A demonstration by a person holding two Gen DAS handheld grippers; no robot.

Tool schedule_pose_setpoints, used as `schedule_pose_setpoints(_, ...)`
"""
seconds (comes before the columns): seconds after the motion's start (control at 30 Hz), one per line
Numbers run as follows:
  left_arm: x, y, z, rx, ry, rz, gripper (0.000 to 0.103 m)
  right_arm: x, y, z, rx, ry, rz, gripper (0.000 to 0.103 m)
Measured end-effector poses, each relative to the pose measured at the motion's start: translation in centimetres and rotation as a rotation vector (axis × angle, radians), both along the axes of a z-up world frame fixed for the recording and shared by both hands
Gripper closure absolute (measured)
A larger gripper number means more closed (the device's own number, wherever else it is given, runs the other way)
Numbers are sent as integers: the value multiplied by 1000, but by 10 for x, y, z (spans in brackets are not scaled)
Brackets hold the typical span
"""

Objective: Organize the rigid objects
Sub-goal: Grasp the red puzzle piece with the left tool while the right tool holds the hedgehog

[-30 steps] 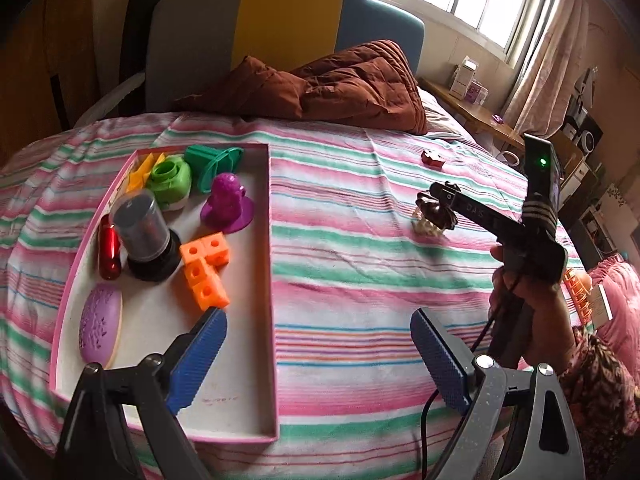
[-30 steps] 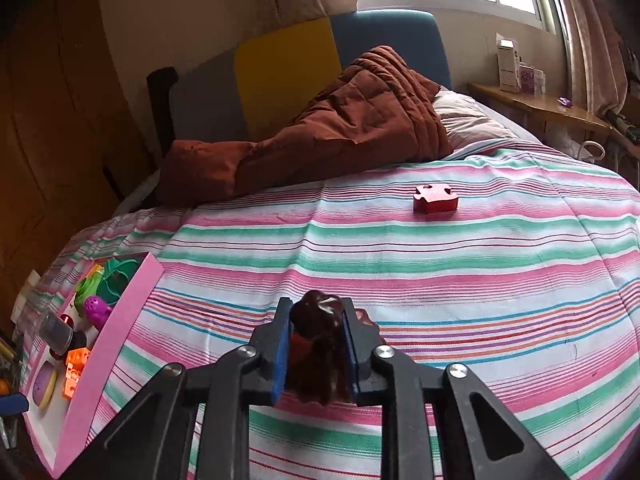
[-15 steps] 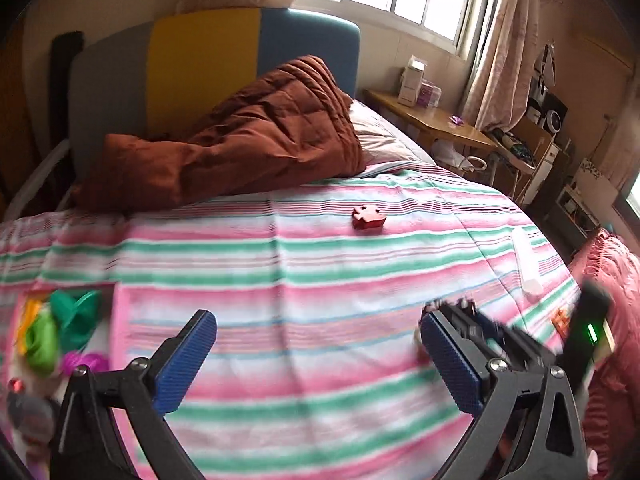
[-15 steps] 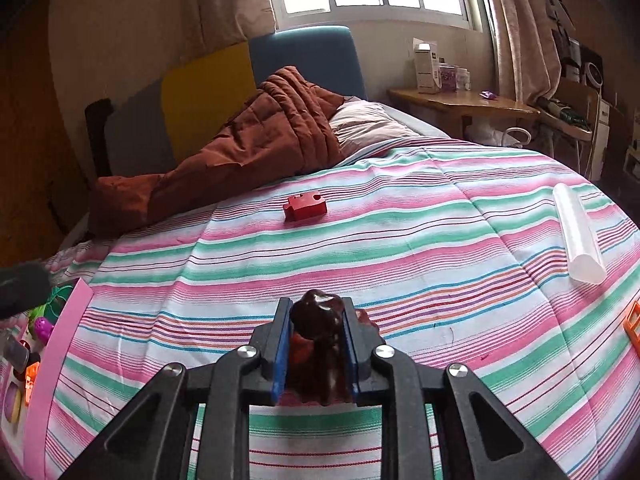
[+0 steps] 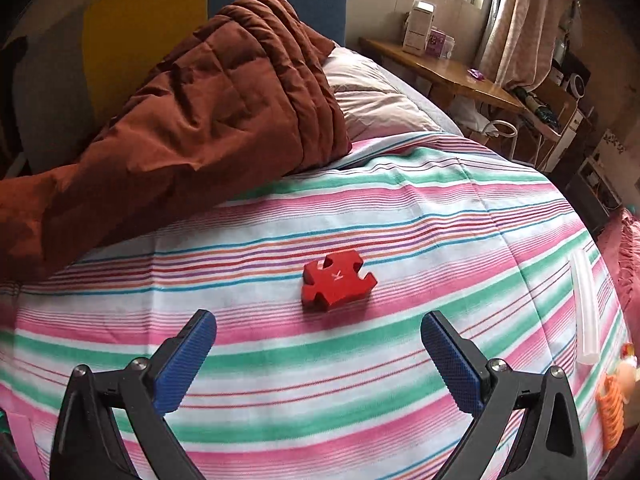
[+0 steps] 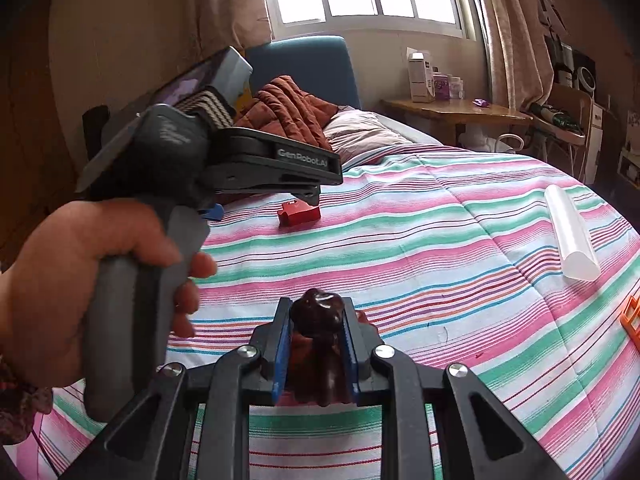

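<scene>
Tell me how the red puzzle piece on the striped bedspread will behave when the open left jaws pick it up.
The red puzzle piece looks like a thick, solid block, so it is probably stiff and will not flex. It lies flat on the soft striped bedspread, so it should not roll, though it may sink as the left gripper presses. Its knobs and notches could let it twist unless gripped across straight edges.

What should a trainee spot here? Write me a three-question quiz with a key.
1. True or false: the left gripper has open jaws, with the red puzzle piece lying ahead of them.
2. The right gripper holds: A) a dark brown toy B) the puzzle piece C) the clear tube.
3. What colour is the heaped quilt?
Key: 1 true; 2 A; 3 reddish brown.
</scene>
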State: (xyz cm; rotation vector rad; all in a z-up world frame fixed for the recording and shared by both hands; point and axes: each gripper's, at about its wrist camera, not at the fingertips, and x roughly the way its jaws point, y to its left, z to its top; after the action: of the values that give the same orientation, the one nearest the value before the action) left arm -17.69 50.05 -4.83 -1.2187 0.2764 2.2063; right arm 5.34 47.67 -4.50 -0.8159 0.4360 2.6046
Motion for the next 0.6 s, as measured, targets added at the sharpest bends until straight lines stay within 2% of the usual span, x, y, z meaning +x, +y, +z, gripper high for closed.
schedule_pose_setpoints(0.1,-9,16,-5,-12,-3,12,0,3,6,-1,-27,11,-24,81)
schedule_pose_setpoints(0.2,-16,28,-15,-58,19,24,0,6,12,-2,-61,27,-35,81)
schedule_pose_setpoints(0.3,-19,26,-26,-64,31,40,1,7,12,-3,-63,29,-34,81)
schedule_pose_setpoints(0.33,-22,23,-31,-63,27,54,4,6,12,-2,-60,29,-34,81)
schedule_pose_setpoints(0.37,-22,19,-34,-58,32,62,8,6,12,-2,-60,29,-34,81)
schedule_pose_setpoints(0.4,-19,17,-33,-58,78,51,11,7,12,-3,-61,30,-34,81)
schedule_pose_setpoints(0.47,-11,17,-33,-50,138,-19,30,7,13,-3,-64,34,-35,81)
schedule_pose_setpoints(0.5,-8,17,-32,-43,149,-50,36,7,13,-3,-66,34,-35,81)
schedule_pose_setpoints(0.53,-5,16,-30,-38,155,-68,50,7,13,-3,-65,33,-35,81)
schedule_pose_setpoints(0.6,-2,15,-29,-43,162,-78,54,6,12,-3,-58,29,-35,81)
